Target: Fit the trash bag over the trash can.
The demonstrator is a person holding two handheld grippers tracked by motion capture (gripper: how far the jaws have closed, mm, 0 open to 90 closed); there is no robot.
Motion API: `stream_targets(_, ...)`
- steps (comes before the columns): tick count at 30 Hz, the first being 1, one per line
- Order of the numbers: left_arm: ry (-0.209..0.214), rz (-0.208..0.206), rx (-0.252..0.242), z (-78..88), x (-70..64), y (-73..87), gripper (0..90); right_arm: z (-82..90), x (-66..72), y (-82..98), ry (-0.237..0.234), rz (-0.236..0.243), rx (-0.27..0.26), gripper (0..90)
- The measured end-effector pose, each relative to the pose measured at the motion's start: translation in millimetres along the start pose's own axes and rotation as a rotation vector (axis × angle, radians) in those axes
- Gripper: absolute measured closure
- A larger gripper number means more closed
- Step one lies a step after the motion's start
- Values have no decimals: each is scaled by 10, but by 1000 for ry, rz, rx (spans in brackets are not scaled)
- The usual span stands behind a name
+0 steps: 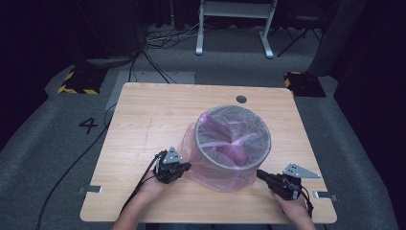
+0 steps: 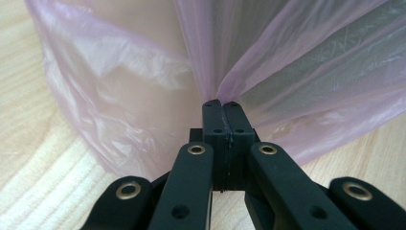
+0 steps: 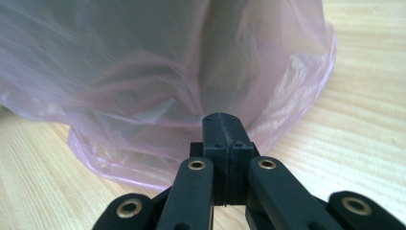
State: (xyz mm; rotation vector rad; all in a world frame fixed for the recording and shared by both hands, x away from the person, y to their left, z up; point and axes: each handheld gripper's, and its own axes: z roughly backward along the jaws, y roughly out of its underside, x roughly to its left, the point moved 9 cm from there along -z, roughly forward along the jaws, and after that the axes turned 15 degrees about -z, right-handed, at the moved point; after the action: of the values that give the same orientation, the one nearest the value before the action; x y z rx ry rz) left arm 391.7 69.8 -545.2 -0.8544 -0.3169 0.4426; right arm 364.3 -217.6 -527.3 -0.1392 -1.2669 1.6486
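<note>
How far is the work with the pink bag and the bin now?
Done: the thin pink plastic bag lines the round grey bin, folded over its rim. In hand: the left hand-held gripper and the right hand-held gripper pinch its skirt near the wooden table. Left: smoothing the loose film.

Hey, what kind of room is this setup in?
Probably a lab or recording studio: a lone wooden table on grey carpet, floor cables, hazard-striped blocks, and a floor number.
</note>
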Motion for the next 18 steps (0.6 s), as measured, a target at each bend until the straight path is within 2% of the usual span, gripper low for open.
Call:
stream_targets(3, 3, -3, -5, -3, -9, -12, 884, -8, -13, 12, -2, -7, 2, 900)
stream_targets(5, 8, 10, -7, -5, -6, -13, 813, -4, 2, 0, -9, -5, -4, 900)
stream_targets(7, 30, 25, -15, 0, -11, -17, 691, 3, 16, -10, -14, -6, -9, 900)
stream_targets(9, 21, 49, -12, 7, 9, -18, 533, 20, 21, -32, -17, -5, -25, 870)
stream_targets(10, 9, 68, -10, 13, 24, -17, 469, 30, 24, -47, -23, -5, -34, 810)
stream_targets(11, -2, 67, -7, 23, 43, -15, 399, 39, 21, -61, -19, -7, -42, 727)
stream_targets(14, -44, 44, 3, 52, 74, -3, 233, 57, 6, -89, -5, -5, -59, 617)
stream_targets(15, -63, 26, 10, 62, 80, 3, 210, 59, 0, -102, 0, -6, -68, 513)
stream_targets(17, -75, 27, 7, 82, 85, 0, 153, 53, -8, -109, 2, -17, -59, 339)
stream_targets(18, -94, 19, 8, 98, 99, -1, 157, 47, -13, -114, 6, -16, -57, 264)
